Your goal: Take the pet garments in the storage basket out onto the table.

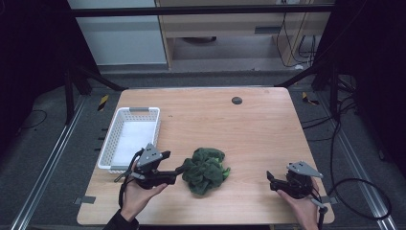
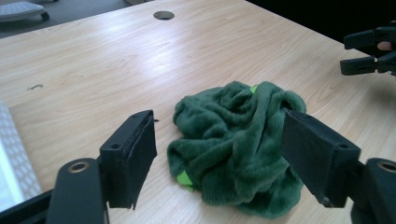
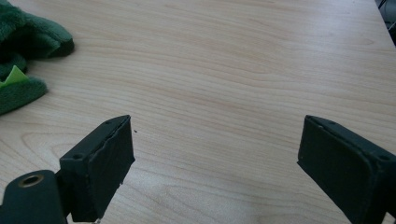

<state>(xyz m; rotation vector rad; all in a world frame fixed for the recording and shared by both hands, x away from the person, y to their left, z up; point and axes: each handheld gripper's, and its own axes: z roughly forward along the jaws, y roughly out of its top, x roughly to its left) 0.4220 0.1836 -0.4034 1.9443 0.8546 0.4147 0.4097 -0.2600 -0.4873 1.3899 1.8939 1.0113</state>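
A crumpled dark green cloth with a bright green tag lies on the wooden table, near the front edge. My left gripper is at the cloth's left side, open and held in a hand. In the left gripper view the cloth lies between the wide jaws of the left gripper: the right jaw is against its edge and the left jaw stands apart. My right gripper sits open at the front right, well away from the cloth. Bare wood lies between the jaws of the right gripper, with the cloth at the far left.
A white plastic basket stands on the table's left side, just behind my left hand. A round cable hole is near the far edge. The other gripper appears at the upper right of the left gripper view.
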